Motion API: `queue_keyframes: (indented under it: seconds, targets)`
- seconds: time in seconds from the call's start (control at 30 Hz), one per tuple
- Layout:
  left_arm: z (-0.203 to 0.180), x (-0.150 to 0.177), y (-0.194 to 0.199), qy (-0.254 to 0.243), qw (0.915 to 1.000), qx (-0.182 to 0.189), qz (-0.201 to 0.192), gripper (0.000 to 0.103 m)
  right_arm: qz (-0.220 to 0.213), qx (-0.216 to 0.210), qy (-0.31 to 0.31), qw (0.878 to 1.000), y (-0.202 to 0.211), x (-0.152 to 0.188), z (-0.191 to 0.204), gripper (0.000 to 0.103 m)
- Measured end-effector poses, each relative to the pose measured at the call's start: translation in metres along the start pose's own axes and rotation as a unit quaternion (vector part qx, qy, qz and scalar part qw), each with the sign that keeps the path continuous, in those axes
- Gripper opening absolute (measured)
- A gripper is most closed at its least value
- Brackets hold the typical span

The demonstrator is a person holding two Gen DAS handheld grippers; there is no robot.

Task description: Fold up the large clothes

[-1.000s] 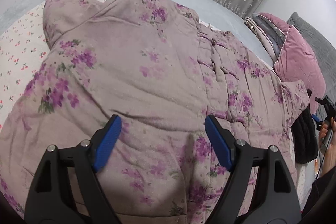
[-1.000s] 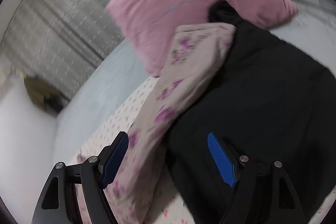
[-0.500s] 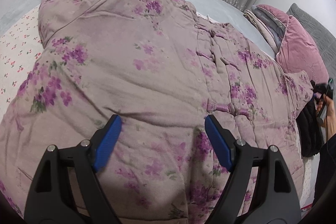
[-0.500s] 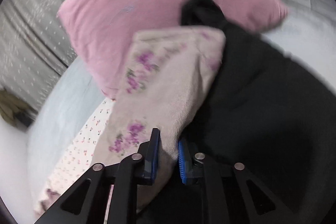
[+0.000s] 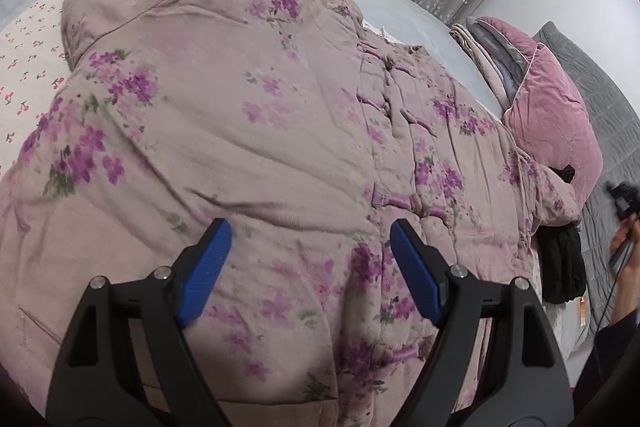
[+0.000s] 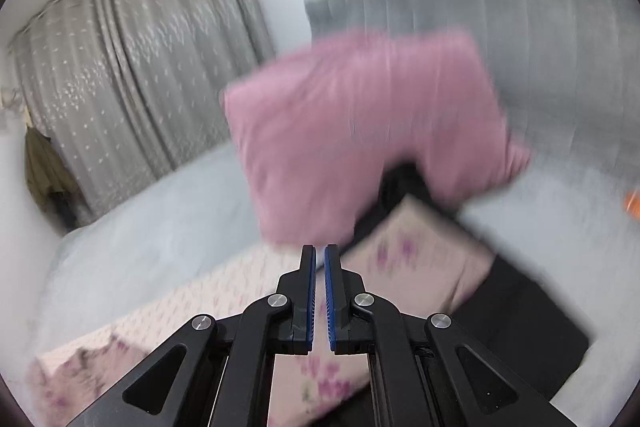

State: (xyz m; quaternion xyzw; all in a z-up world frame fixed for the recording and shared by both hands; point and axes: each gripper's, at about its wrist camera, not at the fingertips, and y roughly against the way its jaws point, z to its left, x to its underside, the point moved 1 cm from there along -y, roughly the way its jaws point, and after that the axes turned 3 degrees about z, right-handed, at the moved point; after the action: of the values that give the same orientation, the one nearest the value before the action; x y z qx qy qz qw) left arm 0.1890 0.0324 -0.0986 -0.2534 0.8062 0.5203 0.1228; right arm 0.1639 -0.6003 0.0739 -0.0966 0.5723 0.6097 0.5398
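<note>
A large mauve padded jacket (image 5: 248, 131) with purple flowers lies spread on the bed, its button row running down the middle. My left gripper (image 5: 310, 247) is open just above its lower part, holding nothing. In the blurred right wrist view my right gripper (image 6: 320, 255) is shut, raised above the jacket's sleeve (image 6: 420, 247); nothing shows between its pads. The right gripper also shows small in the left wrist view (image 5: 622, 197), beyond the sleeve end (image 5: 556, 195).
A pink cushion (image 5: 556, 119) and folded fabrics (image 5: 480, 55) lie at the bed's far right. A black garment (image 5: 560, 263) lies under the sleeve end, also seen in the right wrist view (image 6: 520, 327). A grey headboard (image 6: 540, 27) and grey curtains (image 6: 120, 87) stand behind.
My right gripper closed near the sleeve edge, then rose away from it and now shows nothing in its jaws. My left gripper stayed open, shifting slightly over the jacket.
</note>
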Motion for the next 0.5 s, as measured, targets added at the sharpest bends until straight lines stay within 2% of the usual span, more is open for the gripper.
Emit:
queue_keyframes:
  seconds: [0.07, 0.1, 0.13, 0.2, 0.27, 0.3, 0.33, 0.4, 0.5]
  targets:
    - [0.002, 0.0, 0.0, 0.007, 1.0, 0.006, 0.002, 0.081, 0.082, -0.042, -0.052, 0.994, -0.042, 0.018, -0.023, 0.006]
    - [0.002, 0.0, 0.0, 0.008, 0.9999, 0.008, 0.003, 0.081, 0.103, -0.045, -0.071, 0.991, -0.056, 0.023, -0.031, 0.006]
    - [0.002, 0.0, 0.0, 0.007, 0.9999, 0.007, 0.003, 0.081, 0.119, -0.048, -0.093, 0.987, -0.071, 0.029, -0.039, 0.009]
    - [0.0, 0.001, -0.001, 0.0, 1.0, 0.001, 0.002, 0.081, 0.117, -0.062, -0.119, 0.984, -0.086, 0.036, -0.045, 0.016]
    - [-0.001, 0.001, -0.002, -0.004, 1.0, -0.006, 0.001, 0.081, 0.106, -0.076, -0.132, 0.983, -0.1, 0.032, -0.045, 0.037]
    - [-0.002, 0.001, -0.002, -0.006, 0.9999, -0.009, 0.0, 0.081, 0.103, -0.08, -0.133, 0.983, -0.108, 0.03, -0.044, 0.07]
    - [-0.003, 0.002, -0.003, -0.008, 0.9999, -0.011, -0.001, 0.081, 0.099, -0.076, -0.13, 0.984, -0.112, 0.027, -0.042, 0.082]
    - [-0.005, 0.002, -0.004, -0.014, 0.9997, -0.018, -0.001, 0.081, 0.076, -0.038, -0.125, 0.989, -0.118, 0.024, -0.041, 0.082]
    - [-0.008, 0.003, -0.006, -0.022, 0.9994, -0.025, -0.002, 0.081, 0.087, 0.009, -0.157, 0.984, -0.121, 0.033, -0.057, 0.08]
